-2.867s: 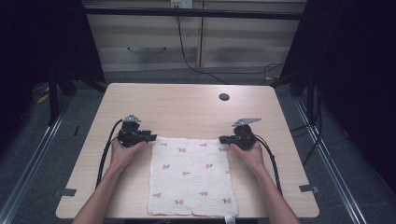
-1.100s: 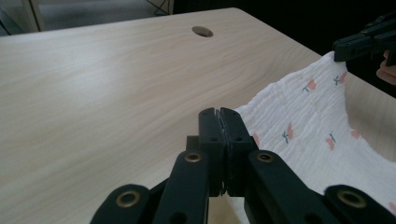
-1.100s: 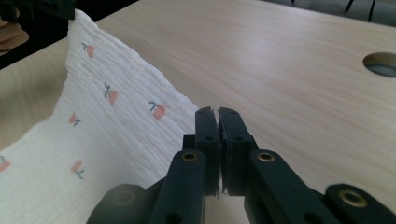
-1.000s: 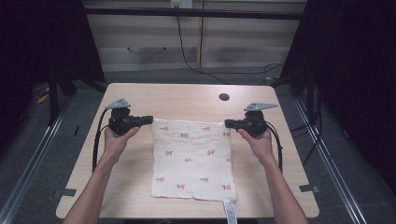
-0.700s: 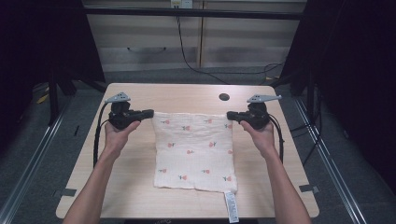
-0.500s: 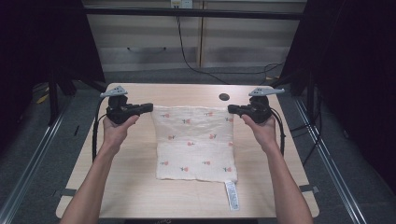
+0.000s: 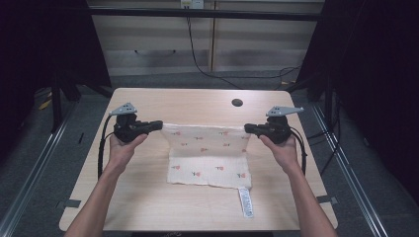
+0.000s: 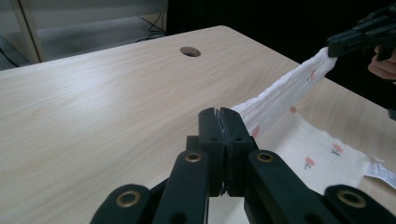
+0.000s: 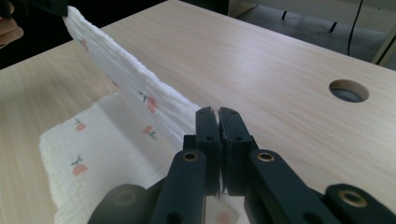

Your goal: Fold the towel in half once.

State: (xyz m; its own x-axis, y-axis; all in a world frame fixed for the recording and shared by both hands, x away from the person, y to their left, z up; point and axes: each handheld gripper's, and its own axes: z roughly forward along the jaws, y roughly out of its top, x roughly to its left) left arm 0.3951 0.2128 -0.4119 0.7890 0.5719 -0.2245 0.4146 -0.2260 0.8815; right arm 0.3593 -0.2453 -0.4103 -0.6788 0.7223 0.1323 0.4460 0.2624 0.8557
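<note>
Muslin cloth [image 7: 207,155], white with small red flower prints, hangs stretched above a light wooden table [image 7: 148,207]. Its far edge is lifted and pulled taut between two corners, while its near part lies flat at the table's middle. There is one cloth, one table, two hand-held grippers.

The left hand-held gripper [image 7: 157,124] has its jaws pressed together on the far left corner. The right hand-held gripper [image 7: 248,129] is clamped likewise on the far right corner.

One white care label [image 7: 245,201] trails from the near right corner. One round cable hole [image 7: 237,102] sits toward the table's far right.

Risk, as a judgement: each grip looks shallow, so uneven pulling could slip a corner free and let the cloth crumple.
</note>
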